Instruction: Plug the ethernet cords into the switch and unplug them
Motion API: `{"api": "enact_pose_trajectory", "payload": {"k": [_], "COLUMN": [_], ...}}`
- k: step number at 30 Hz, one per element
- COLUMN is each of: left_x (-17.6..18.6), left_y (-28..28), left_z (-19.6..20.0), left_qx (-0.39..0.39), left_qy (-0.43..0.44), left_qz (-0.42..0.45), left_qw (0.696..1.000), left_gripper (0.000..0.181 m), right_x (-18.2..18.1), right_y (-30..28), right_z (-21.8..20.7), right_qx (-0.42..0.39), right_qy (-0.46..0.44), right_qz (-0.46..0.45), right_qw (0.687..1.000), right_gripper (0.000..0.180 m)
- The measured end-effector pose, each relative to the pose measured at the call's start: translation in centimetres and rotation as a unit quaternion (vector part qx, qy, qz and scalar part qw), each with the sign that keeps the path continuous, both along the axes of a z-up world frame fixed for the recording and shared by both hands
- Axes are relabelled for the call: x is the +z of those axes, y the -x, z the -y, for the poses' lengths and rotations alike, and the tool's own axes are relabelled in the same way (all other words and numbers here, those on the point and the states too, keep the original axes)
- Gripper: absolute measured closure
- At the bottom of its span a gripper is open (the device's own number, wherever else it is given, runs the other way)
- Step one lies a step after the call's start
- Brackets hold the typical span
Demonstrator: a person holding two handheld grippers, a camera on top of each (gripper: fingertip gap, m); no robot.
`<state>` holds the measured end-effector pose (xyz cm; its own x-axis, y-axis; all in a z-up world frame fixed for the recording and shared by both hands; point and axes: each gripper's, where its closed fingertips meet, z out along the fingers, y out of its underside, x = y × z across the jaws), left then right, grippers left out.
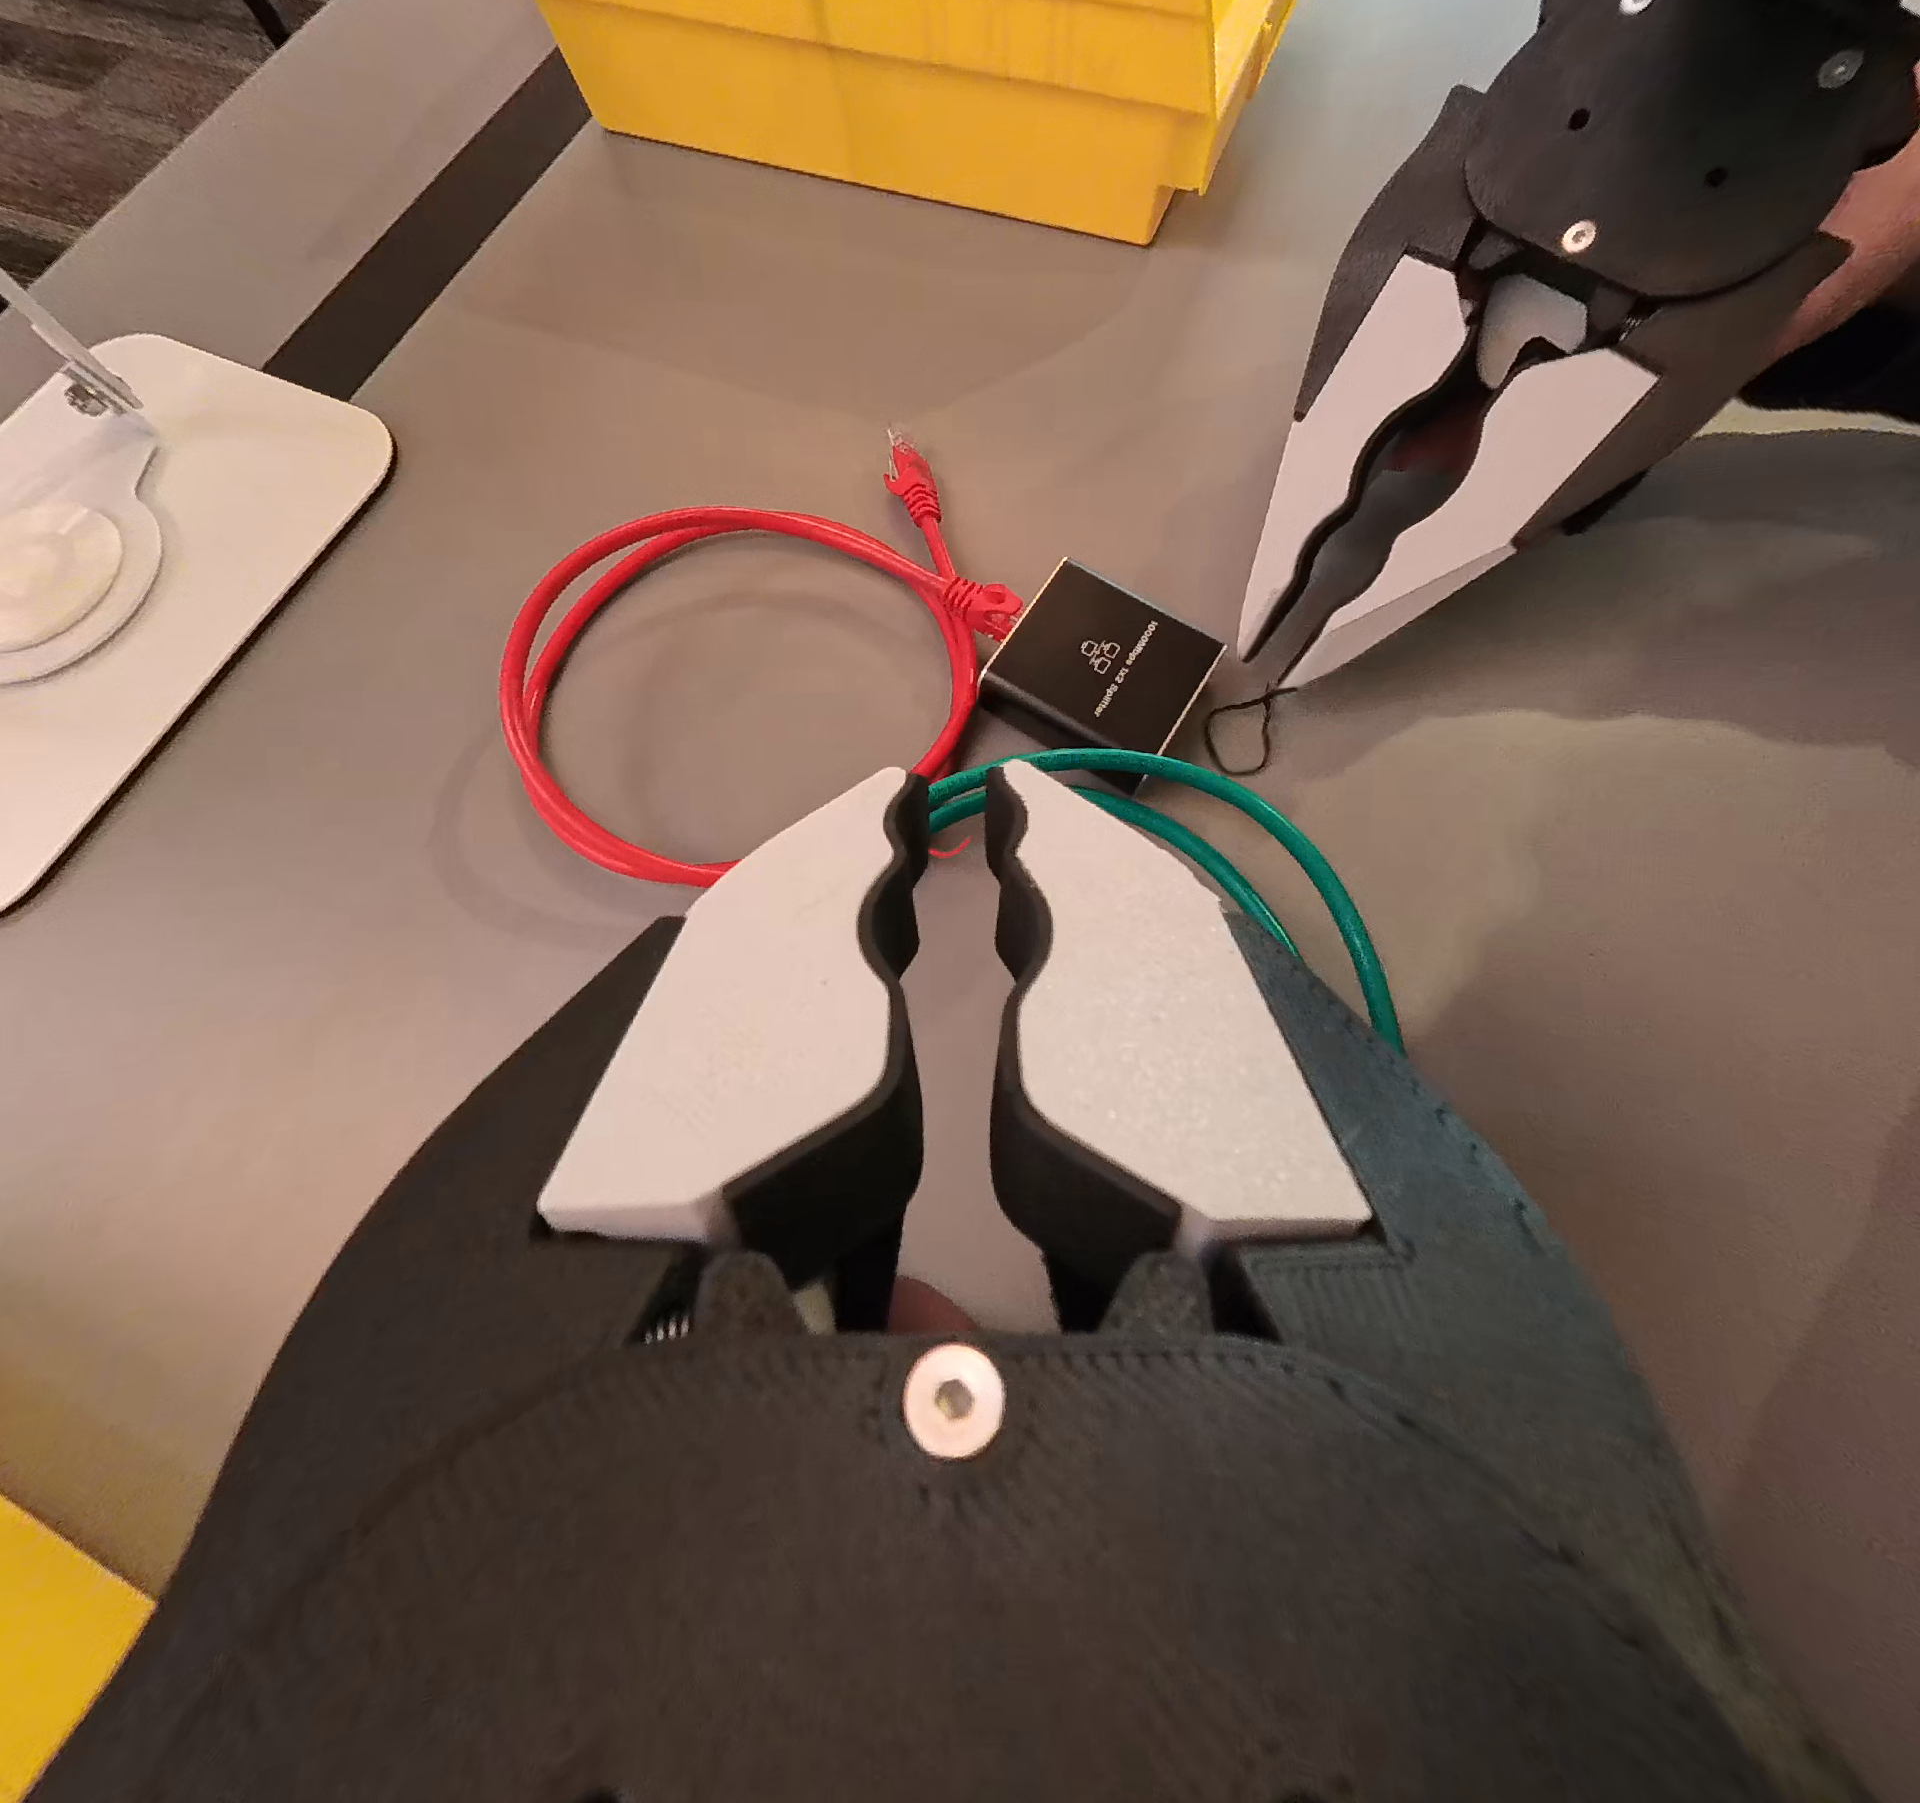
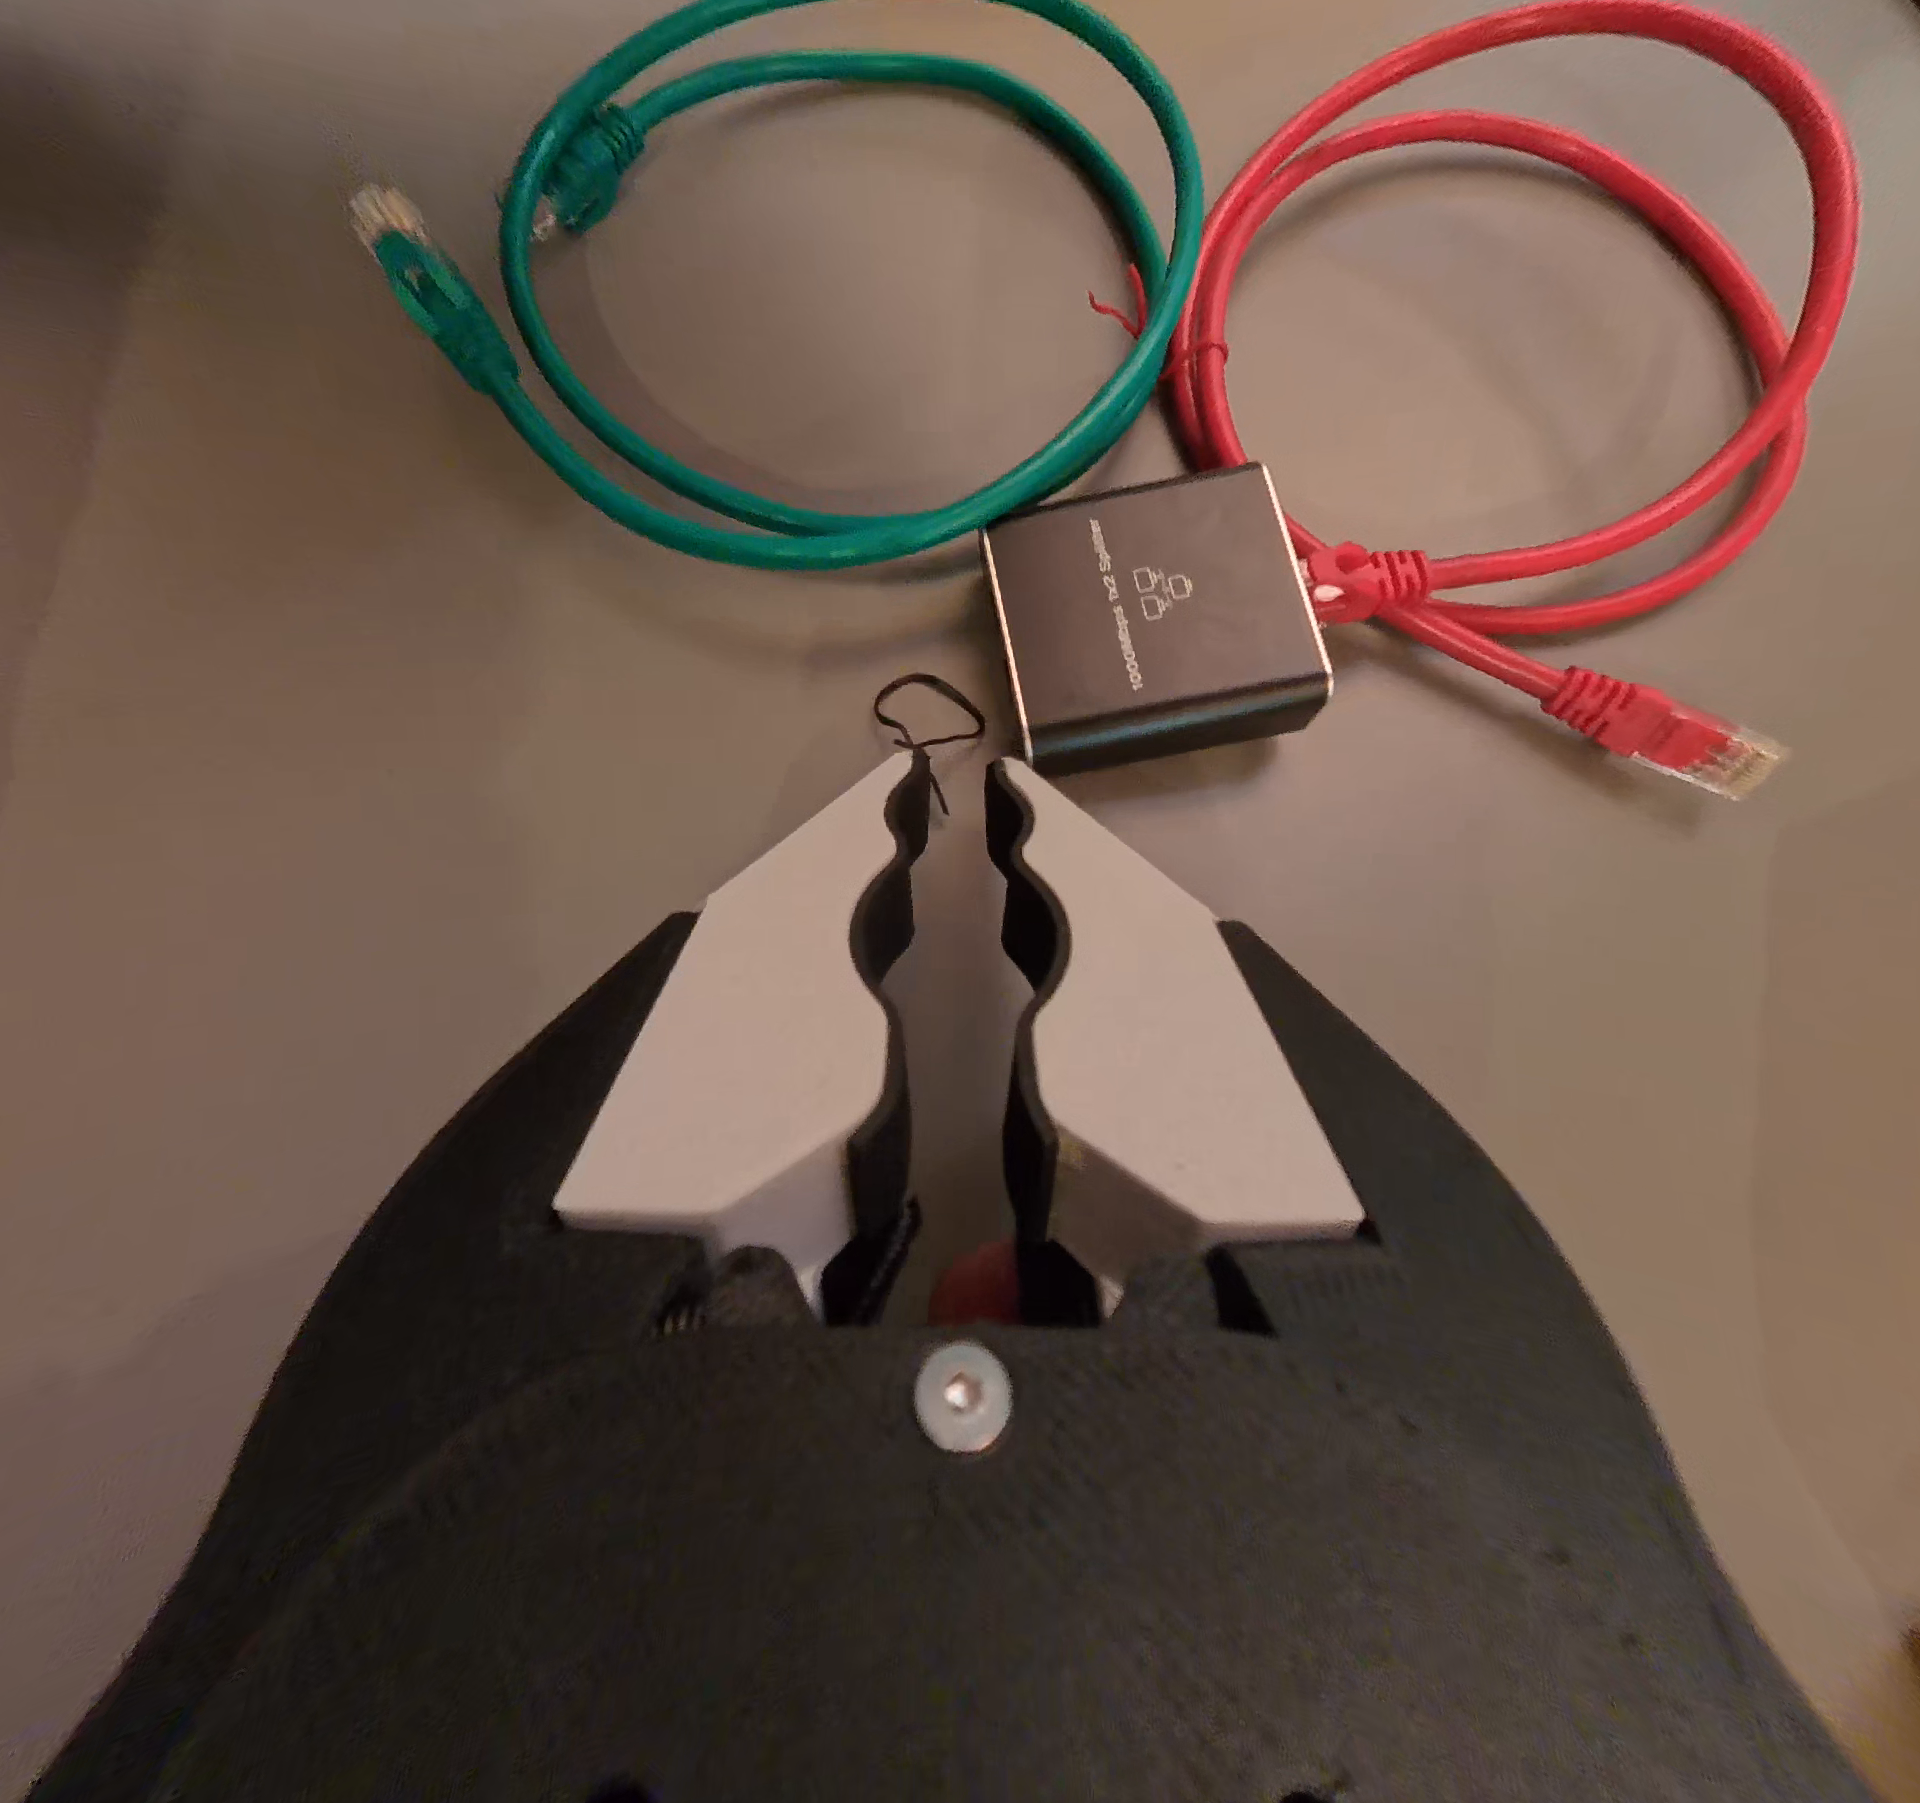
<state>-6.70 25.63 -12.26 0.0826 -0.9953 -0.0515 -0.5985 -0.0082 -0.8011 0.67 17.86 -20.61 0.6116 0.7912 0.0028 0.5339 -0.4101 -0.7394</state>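
The small black switch [image 2: 1153, 615] lies on the grey table [image 1: 727, 319]; the red cord [image 2: 1621, 319] has one plug in its side, the other plug lying loose beside it; the green cord [image 2: 831, 299] coils just beside it, both plugs free (in the left view the left gripper [image 1: 954, 797] hides most of it); both the left gripper and the right gripper [image 2: 945, 777] hover near the switch, fingers slightly apart, holding nothing; a thin black thread loop [image 2: 925, 714] dangles at the right one's tip; a yellow bin [image 1: 914, 39] beyond is cut off.

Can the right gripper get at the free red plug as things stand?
Probably yes. The right gripper is open and empty, low beside the switch. The free red plug lies loose on bare table past the switch's far side, nothing on it. The gripper must go around the switch.
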Motion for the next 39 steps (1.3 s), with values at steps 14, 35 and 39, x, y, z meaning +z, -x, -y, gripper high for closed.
{"api": "enact_pose_trajectory", "payload": {"k": [14,35,39], "left_x": [0.2,0.0,0.0], "left_y": [0.0,-0.2,-0.2], "left_z": [0.0,0.2,0.3], "left_qx": [0.0,-0.004,-0.005], "left_qy": [-0.004,-0.005,-0.006], "left_qz": [0.003,0.001,0.001], "left_qw": [1.0,1.0,1.0], "left_gripper": [0.171,0.17,0.17], "right_x": [-0.4,-0.4,0.1], "right_y": [1.3,1.4,1.7], "right_z": [0.1,-1.0,-0.8], "right_qx": [-0.002,-0.071,-0.056], "right_qy": [0.003,0.031,0.02], "right_qz": [0.008,-0.023,-0.02], "right_qw": [1.0,0.997,0.998], "right_gripper": [0.171,0.171,0.169]}}
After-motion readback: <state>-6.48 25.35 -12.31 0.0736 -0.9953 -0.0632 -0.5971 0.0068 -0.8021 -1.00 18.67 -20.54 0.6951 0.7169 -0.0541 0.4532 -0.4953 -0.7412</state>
